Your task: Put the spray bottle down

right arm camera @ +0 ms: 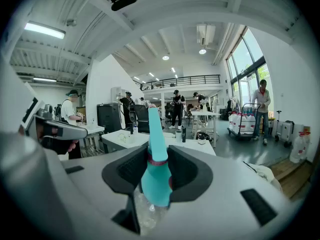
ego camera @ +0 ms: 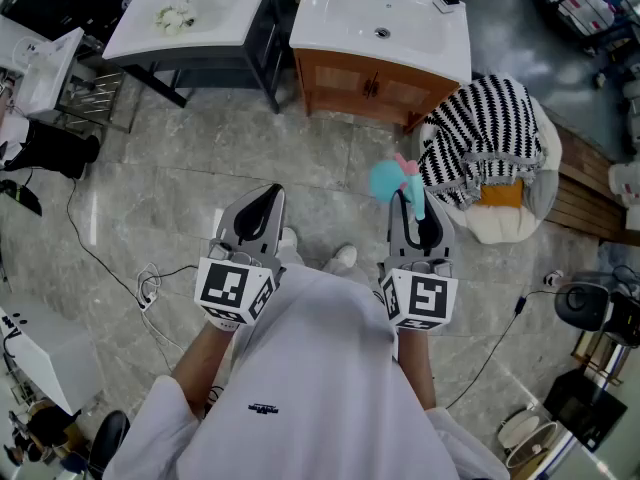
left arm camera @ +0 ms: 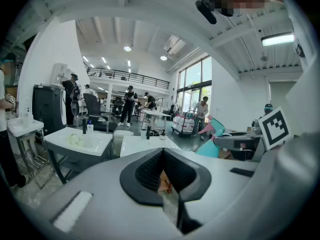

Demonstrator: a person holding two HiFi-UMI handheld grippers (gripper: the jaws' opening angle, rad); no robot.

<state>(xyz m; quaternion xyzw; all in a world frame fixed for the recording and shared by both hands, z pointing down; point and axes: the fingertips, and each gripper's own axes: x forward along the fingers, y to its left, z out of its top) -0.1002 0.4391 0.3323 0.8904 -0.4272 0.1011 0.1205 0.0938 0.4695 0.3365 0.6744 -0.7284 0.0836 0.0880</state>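
My right gripper (ego camera: 418, 208) is shut on the spray bottle (ego camera: 388, 180), which has a teal head, a pink trigger and a clear body. It is held in the air in front of me, over the grey stone floor. In the right gripper view the teal nozzle (right arm camera: 156, 184) stands up between the two black pads, with the clear body below them. My left gripper (ego camera: 268, 193) is level beside it on the left, its jaws meeting at the tip with nothing held. From the left gripper view (left arm camera: 163, 151) the teal bottle head (left arm camera: 210, 146) shows off to the right.
Ahead stand a white basin on a wooden cabinet (ego camera: 372, 86) and a white basin on a dark frame (ego camera: 190, 13). A chair with a black-and-white striped cloth (ego camera: 490, 133) is at the right. Cables (ego camera: 150, 283) lie on the floor at the left. Several people stand further back in the hall.
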